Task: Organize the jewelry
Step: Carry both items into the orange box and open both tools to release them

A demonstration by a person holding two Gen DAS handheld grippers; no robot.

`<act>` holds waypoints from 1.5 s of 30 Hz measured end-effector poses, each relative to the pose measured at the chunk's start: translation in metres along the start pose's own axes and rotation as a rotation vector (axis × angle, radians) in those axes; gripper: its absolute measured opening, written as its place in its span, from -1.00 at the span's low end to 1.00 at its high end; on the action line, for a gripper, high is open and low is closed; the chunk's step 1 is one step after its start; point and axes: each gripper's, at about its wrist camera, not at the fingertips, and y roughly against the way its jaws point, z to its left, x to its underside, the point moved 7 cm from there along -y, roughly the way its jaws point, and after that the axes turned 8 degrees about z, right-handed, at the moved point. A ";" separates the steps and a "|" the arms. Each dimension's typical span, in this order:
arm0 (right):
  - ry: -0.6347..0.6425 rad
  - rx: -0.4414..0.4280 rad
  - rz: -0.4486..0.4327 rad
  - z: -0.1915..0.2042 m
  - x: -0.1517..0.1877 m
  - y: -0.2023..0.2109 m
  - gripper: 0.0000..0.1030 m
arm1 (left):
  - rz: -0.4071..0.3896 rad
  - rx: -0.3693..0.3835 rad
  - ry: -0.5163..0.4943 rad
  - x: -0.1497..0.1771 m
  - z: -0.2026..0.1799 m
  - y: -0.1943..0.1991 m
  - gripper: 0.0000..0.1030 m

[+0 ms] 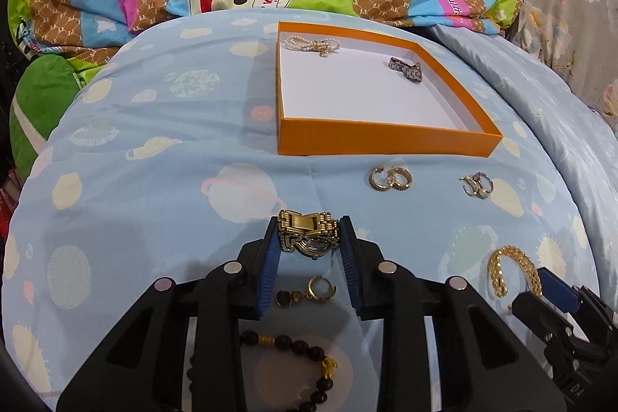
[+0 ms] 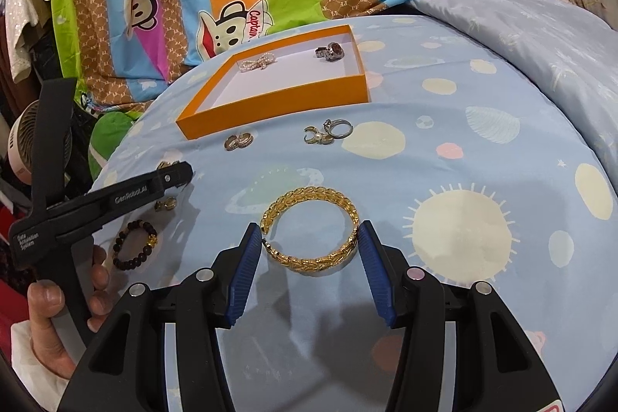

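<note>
Dark beads of a bracelet (image 1: 301, 365) lie closest under our left gripper (image 1: 309, 238), with a small gold earring (image 1: 309, 292) just beyond them on the bed (image 1: 154, 180). Between the blue pads we have the gold watch (image 1: 309, 232); the jaws are closed on its band from both sides, so we judge the pick-up step is in hand for this piece. Whether the watch has left the bedspread we cannot tell.

Our right gripper (image 2: 309, 250) sits at the gold bangle (image 2: 309, 230), which lies flat on the bed. One pad touches its right edge, the other stands just beside its open end, so we read those jaws as not yet clamped.

Ahead lies the orange box (image 1: 386, 138), already holding a pearl bracelet (image 1: 313, 45) and a silver watch (image 1: 405, 68), with most of its white floor bare. Two little clusters of rings (image 1: 390, 178) rest on the bed just in front of the box.

Next, we think, comes lifting the gold watch clear, carrying it over the near wall of the box, and setting it down on a bare patch apart from the other two pieces.
</note>
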 end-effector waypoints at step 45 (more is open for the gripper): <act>0.030 -0.049 -0.046 0.004 -0.199 -0.107 -0.04 | -0.040 0.018 0.016 -0.162 -0.010 -0.070 -0.43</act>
